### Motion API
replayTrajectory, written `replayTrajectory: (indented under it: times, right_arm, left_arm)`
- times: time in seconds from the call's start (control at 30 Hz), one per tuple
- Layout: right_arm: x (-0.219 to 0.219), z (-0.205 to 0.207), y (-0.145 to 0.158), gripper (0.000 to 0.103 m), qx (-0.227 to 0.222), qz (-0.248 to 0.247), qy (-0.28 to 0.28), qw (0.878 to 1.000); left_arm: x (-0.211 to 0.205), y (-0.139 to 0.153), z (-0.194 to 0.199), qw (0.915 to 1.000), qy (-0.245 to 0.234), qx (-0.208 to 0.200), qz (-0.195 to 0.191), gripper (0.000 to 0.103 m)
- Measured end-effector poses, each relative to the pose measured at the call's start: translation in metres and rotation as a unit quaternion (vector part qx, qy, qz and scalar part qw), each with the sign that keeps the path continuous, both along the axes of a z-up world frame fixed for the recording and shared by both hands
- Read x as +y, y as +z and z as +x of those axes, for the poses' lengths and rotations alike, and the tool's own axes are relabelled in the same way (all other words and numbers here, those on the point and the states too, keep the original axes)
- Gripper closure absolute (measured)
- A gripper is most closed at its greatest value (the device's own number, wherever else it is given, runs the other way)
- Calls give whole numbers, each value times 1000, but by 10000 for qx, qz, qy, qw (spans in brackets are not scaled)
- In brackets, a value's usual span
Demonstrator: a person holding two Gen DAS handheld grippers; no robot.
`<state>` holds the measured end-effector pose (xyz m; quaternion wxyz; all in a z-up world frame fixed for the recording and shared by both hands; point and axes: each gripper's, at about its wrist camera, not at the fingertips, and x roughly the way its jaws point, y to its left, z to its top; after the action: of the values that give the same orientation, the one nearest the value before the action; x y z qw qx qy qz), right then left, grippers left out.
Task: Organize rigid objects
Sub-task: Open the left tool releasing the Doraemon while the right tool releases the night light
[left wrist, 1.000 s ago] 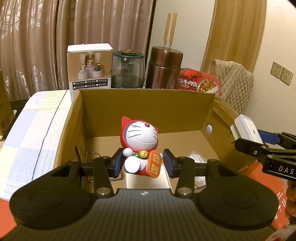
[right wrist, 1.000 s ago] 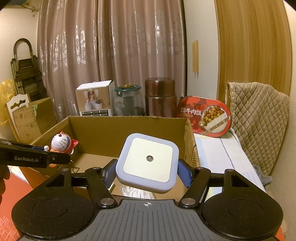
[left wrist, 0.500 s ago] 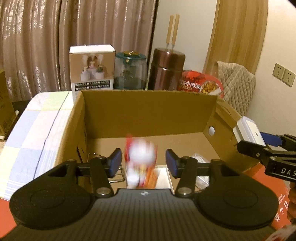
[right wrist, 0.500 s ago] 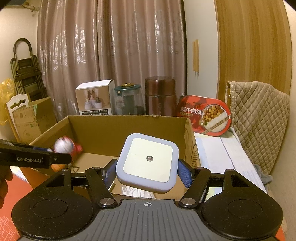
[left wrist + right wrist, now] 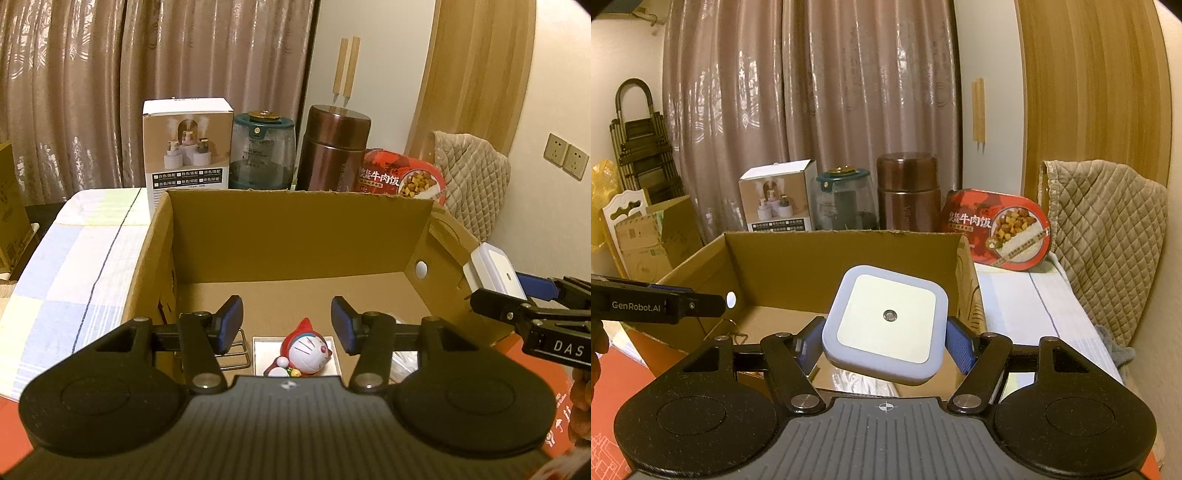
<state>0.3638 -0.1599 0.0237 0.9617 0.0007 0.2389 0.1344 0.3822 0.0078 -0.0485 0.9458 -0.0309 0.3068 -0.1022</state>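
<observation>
An open cardboard box point(image 5: 295, 236) fills the left wrist view. A red-hooded cat figurine point(image 5: 304, 350) lies tipped on a white card on the box floor. Above it my left gripper point(image 5: 287, 325) stands open, its blue pads apart and touching nothing. My right gripper point(image 5: 884, 341) is shut on a square white night light point(image 5: 886, 328) with a lilac rim, held over the box's right part. That night light point(image 5: 493, 271) and the right gripper also show at the right edge of the left wrist view. In the right wrist view the left gripper's finger point(image 5: 661, 304) crosses the left edge.
Behind the box stand a white product box point(image 5: 186, 147), a glass jar with a teal lid point(image 5: 262, 155), a brown metal canister point(image 5: 334, 147) and a red meal tray point(image 5: 400, 177). A wire piece point(image 5: 236, 349) lies on the box floor. A checked cloth point(image 5: 85, 251) lies left; a quilted cover point(image 5: 472, 181) lies right.
The left gripper let go of the cat figurine, which dropped from between the pads onto the box floor and tipped over. The right gripper and its night light stayed still.
</observation>
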Motion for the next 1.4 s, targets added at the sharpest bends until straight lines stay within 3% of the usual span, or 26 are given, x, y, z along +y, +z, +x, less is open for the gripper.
replayTrajectory:
  times: [1.13,1.4]
  right_arm:
    - [-3,1,-2,37,-12,-26,3,10000]
    - [-13,-1,1,28,-187,149,-225,9995]
  left_arm:
    - [-3,-2,-2,10000,-56,11,11,56]
    - [-4,-1,-2,10000,-51,1,-3,56]
